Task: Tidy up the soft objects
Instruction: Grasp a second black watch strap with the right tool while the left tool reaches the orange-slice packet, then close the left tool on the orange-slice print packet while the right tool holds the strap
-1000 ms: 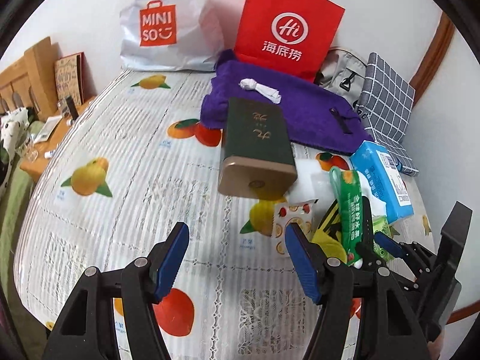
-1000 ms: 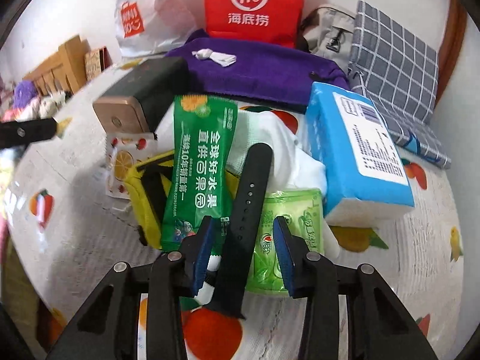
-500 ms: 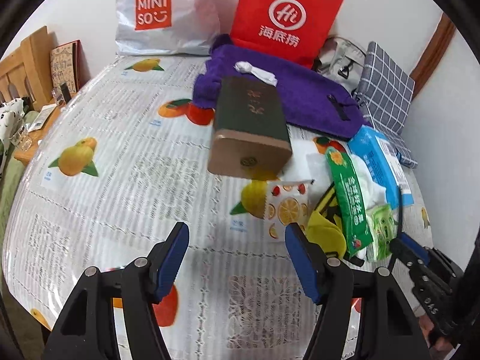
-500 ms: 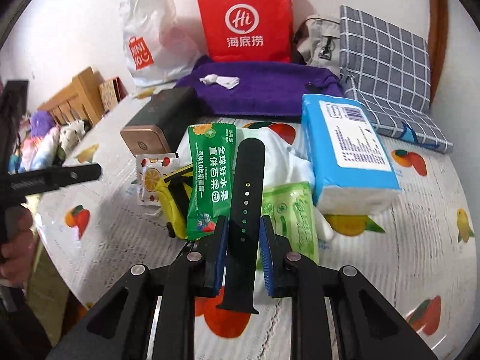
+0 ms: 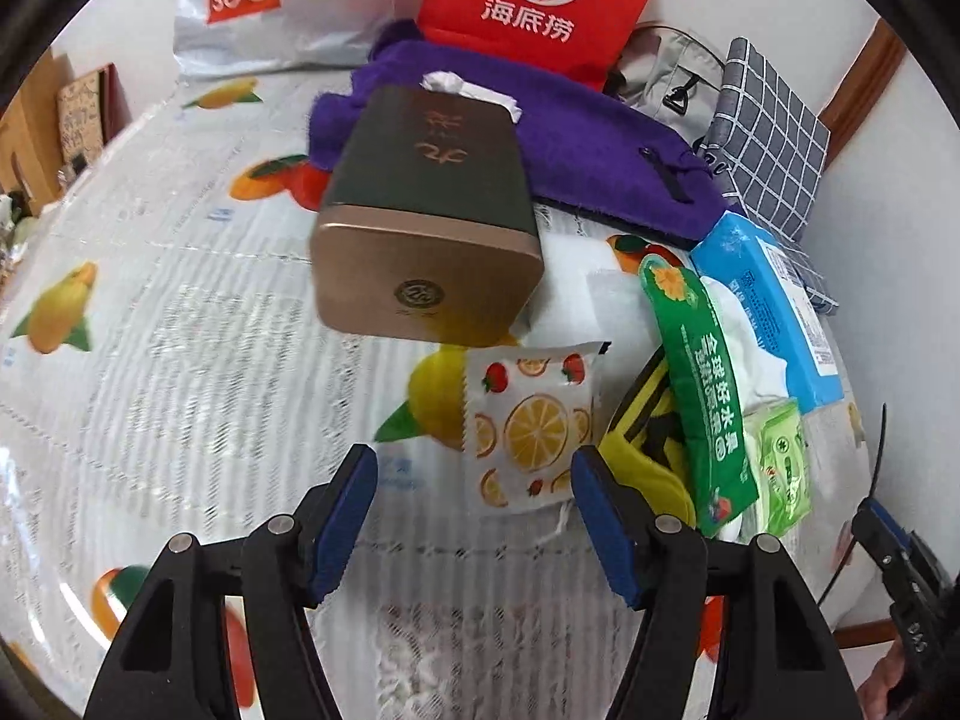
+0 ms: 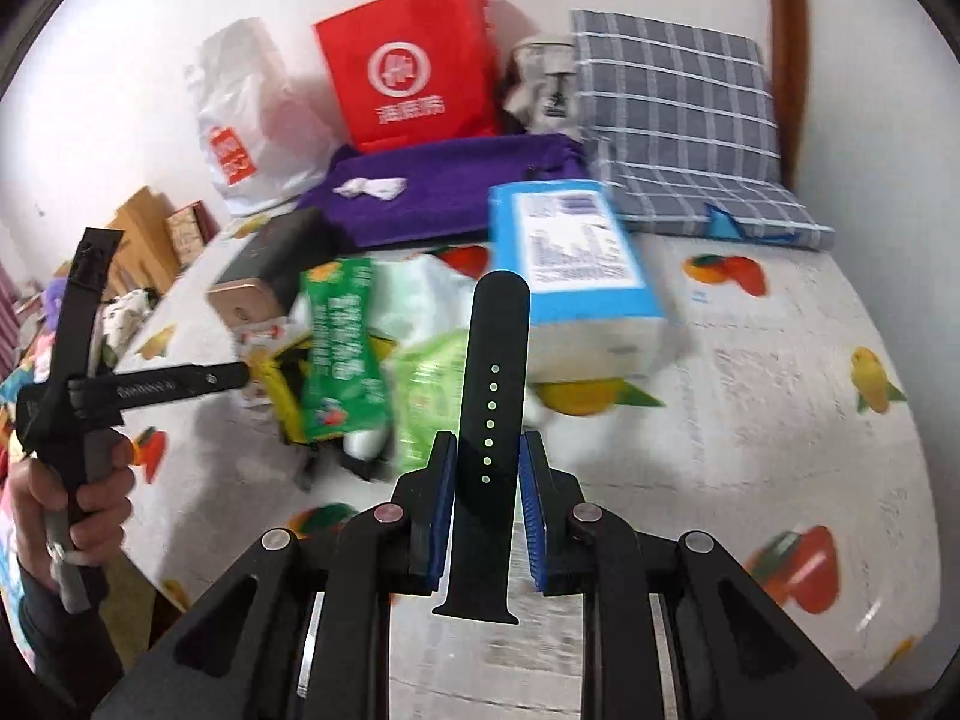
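Watch strap [image 6: 491,414], black with a row of holes, sits clamped between the blue pads of my right gripper [image 6: 487,480]; the jaws pinch it at mid-length, its rounded tip pointing up and away, lifted clear of the bedspread [image 6: 750,408]. My left gripper [image 5: 474,516] has its jaws spread with nothing between them, hovering over the fruit-print sachet [image 5: 531,420] lying on the bedspread. Just right of that sachet: yellow pouch [image 5: 645,438], long green packet [image 5: 699,384], small green tissue pack [image 5: 780,462], blue tissue pack [image 5: 765,306], all heaped together. Beyond, a dark box with a gold end [image 5: 429,222] lies on its side against a purple towel [image 5: 594,138]. Red paper bag [image 5: 537,0] and white Miniso bag [image 5: 252,0] stand at the wall.
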`<state>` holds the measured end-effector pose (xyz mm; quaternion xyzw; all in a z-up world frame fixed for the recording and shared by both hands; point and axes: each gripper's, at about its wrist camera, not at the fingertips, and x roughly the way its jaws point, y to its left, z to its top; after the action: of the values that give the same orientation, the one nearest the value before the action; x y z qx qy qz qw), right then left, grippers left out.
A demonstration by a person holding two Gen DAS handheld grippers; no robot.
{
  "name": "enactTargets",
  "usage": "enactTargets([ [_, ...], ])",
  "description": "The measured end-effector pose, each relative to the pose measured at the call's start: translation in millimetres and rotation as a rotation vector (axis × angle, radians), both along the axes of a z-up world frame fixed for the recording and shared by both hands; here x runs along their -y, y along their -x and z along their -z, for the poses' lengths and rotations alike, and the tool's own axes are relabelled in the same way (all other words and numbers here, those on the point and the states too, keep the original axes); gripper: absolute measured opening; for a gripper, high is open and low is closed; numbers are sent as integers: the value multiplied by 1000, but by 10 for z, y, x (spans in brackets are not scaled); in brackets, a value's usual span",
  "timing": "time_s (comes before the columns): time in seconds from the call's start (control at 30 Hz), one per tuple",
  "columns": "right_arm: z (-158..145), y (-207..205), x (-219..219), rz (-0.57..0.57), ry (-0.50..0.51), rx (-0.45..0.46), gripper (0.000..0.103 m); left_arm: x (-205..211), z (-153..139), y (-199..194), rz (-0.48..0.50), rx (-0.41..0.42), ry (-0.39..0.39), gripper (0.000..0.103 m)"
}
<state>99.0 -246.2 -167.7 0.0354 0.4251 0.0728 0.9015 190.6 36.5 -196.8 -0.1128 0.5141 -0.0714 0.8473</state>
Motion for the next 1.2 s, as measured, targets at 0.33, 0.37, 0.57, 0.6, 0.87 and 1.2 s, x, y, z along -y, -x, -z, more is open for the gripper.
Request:
enactTargets([
  [0.33,507,-183,318,69,30,-120,21,135,72,-218,30,41,-22,71],
  [0.37,546,-195,332,66,23,-127,21,160,78,-237,35,41,-27,71],
  [0.57,608,-205,343,49,19,-91,21,274,91,-227,47,67,-85,58],
  [0.6,607,-206,330,44,27,-87,22,286,89,-216,51,68,-96,46],
  [0.87,644,-149,193,-2,61,-29,45,149,51,-63,48,58,-69,20],
  [1.2,645,-72,225,82,65,-2,21,-131,-51,228,-8,71,-65,10],
])
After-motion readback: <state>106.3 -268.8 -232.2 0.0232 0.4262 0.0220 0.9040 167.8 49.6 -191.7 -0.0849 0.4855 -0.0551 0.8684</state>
